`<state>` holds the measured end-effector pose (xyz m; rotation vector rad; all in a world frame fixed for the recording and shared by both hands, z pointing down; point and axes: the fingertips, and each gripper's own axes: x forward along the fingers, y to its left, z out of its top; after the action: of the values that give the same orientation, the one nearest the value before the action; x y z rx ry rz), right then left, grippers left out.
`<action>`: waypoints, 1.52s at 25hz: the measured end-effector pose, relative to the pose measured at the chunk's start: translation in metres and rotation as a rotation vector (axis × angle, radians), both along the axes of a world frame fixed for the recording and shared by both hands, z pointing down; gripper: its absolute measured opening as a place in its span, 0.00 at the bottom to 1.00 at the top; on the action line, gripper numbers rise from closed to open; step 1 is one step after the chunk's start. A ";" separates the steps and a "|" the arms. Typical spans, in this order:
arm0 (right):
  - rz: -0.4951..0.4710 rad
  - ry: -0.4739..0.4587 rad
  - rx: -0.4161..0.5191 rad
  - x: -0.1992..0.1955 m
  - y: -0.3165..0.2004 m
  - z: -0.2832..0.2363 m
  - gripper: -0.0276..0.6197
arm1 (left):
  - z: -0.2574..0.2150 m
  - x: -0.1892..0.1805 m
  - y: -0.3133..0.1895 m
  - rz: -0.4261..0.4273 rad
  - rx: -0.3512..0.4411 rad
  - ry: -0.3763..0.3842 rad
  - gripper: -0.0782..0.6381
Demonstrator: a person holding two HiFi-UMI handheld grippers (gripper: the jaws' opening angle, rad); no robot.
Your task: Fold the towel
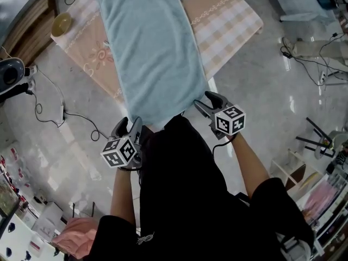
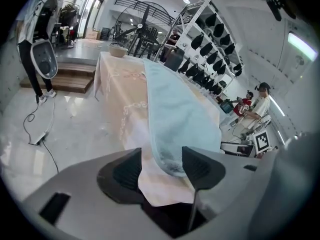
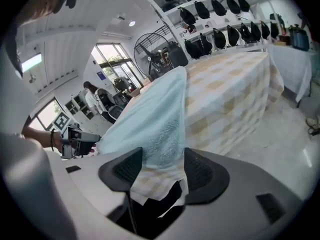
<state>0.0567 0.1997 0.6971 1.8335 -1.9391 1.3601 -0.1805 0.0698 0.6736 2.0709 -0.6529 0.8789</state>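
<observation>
A glossy grey stone floor (image 1: 70,145) runs under you and mirrors the lights, with black cables (image 1: 63,113) trailing across it. The surface (image 1: 234,15) ahead of you wears a beige checked cloth that hangs down its sides. A low wooden platform (image 2: 65,78) lies off to your left. Past the far end of the surface stand a big round fan (image 2: 144,20) and a white rack (image 2: 210,34) hung with dark caps. Tall windows (image 3: 111,58) let in daylight, and a round lamp (image 3: 132,23) glows in the white ceiling.
</observation>
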 end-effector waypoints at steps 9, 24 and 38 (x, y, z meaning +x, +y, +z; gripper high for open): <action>0.077 -0.246 0.063 0.008 -0.003 -0.001 0.41 | 0.004 0.010 0.010 0.045 -0.042 0.029 0.47; -0.128 0.056 0.024 0.000 0.002 -0.032 0.12 | -0.003 0.010 0.022 0.140 0.045 -0.026 0.14; -0.224 0.151 -0.039 -0.038 0.024 -0.074 0.11 | -0.034 -0.017 0.044 0.133 0.079 -0.062 0.14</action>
<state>0.0186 0.2235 0.6233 1.5949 -1.9557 1.1478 -0.1975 0.1135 0.6396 2.1858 -0.5965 1.0106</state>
